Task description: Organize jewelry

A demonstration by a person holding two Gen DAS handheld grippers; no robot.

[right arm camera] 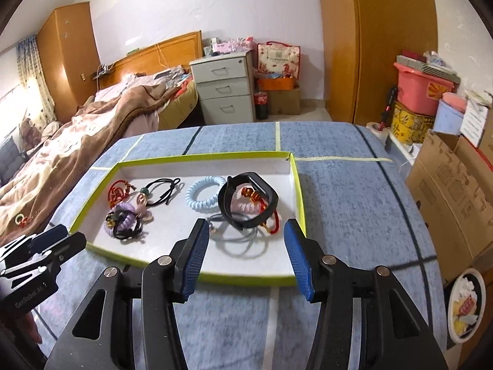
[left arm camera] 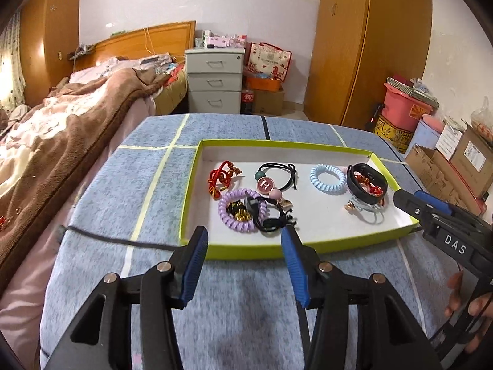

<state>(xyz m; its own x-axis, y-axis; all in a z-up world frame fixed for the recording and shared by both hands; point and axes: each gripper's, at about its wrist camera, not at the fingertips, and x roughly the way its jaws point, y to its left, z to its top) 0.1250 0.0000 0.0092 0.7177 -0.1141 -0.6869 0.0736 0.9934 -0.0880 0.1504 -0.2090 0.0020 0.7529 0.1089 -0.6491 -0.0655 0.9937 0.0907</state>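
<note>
Both tools released, empty | left tool faces purple coil tie at tray near edge | right tool faces black band, centre frame, nearer it

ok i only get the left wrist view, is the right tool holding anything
observer: no, the right tool is open, nothing between its pads
operator: what's inside the black band, can't make it out
observer: a pale pink coil tie lies inside the black band, with a red and gold charm on top
operator: anything low on the right i should mind
observer: a round dish with bits in it, down beside the cardboard box
</note>
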